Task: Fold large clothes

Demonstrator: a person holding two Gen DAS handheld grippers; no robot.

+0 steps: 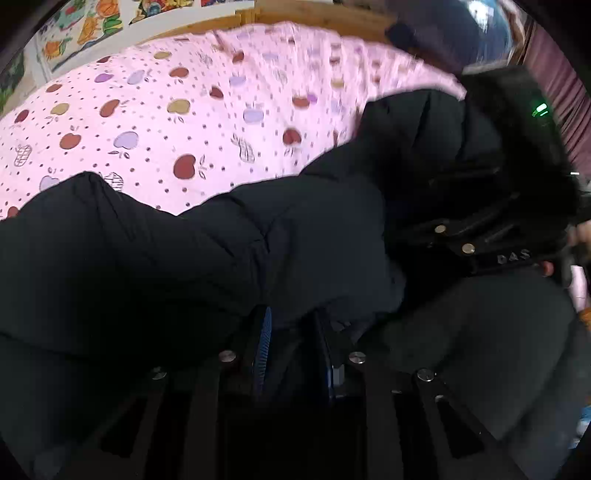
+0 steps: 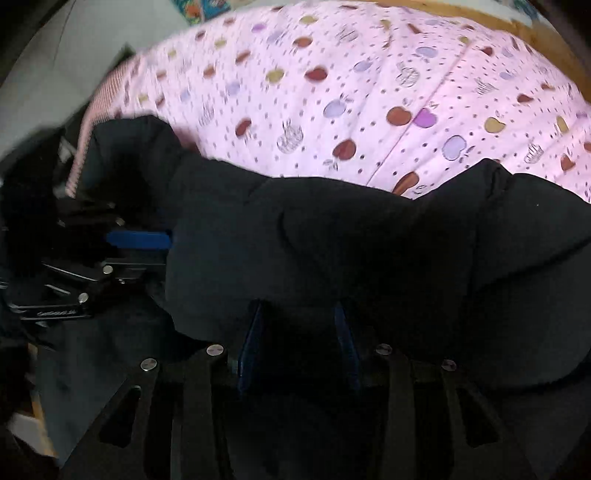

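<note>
Jacket (image 1: 184, 258): lies on the bed sheet (image 1: 166, 122), bunched across the near edge of the bed.
Left claw (image 1: 295, 325): beneath a jacket fold, which lies between its fingers.
Right claw (image 2: 299, 325): under the jacket's near edge, fabric between its fingers.
Claws: left claw shows at left in the right wrist view.
Headboard (image 1: 314, 16): behind the sheet, at the far side.

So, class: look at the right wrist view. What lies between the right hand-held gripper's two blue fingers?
A fold of the black padded jacket fills the gap in the right hand-held gripper, with the pink sheet beyond.
</note>
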